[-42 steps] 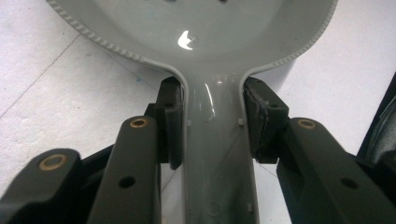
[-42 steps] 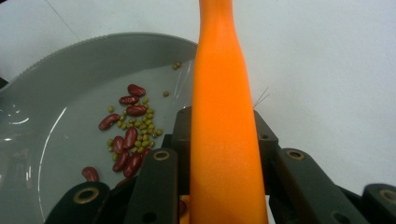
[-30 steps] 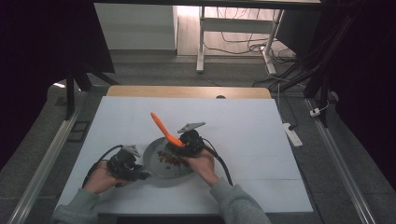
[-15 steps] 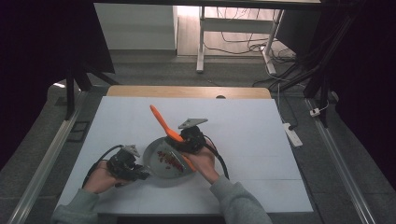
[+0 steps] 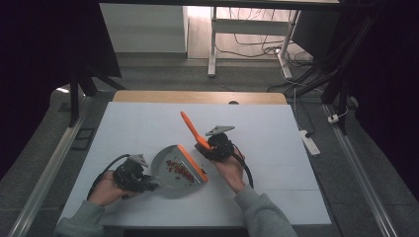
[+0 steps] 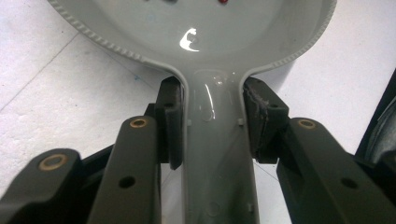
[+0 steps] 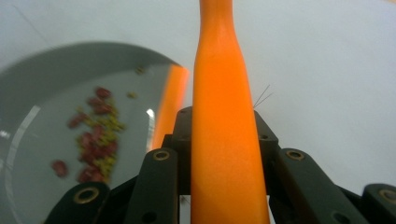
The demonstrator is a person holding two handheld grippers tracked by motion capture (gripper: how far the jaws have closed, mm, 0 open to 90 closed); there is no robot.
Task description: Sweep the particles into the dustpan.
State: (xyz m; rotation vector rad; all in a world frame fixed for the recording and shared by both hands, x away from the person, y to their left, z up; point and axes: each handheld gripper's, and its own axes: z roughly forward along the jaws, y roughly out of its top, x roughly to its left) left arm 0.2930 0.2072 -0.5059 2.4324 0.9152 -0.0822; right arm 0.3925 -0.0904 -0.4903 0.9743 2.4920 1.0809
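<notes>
High view: grey dustpan (image 5: 170, 170) on white table (image 5: 276, 148), red and yellow crumbs (image 5: 179, 169) inside against its orange lip. Left gripper (image 5: 141, 183) at dustpan's left, clamped on its handle. Right gripper (image 5: 210, 146) just right of dustpan, grasping orange brush handle (image 5: 190, 126), tilted up and away.

Left gripper view: both pads pressed against dustpan handle (image 6: 217, 140), pan bowl just beyond.

Right gripper view: jaws closed around orange handle (image 7: 224, 135); dustpan with crumbs (image 7: 95, 135) to its left.

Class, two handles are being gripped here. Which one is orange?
The brush handle in the right gripper is orange; the dustpan handle clamped by the left gripper is grey.
</notes>
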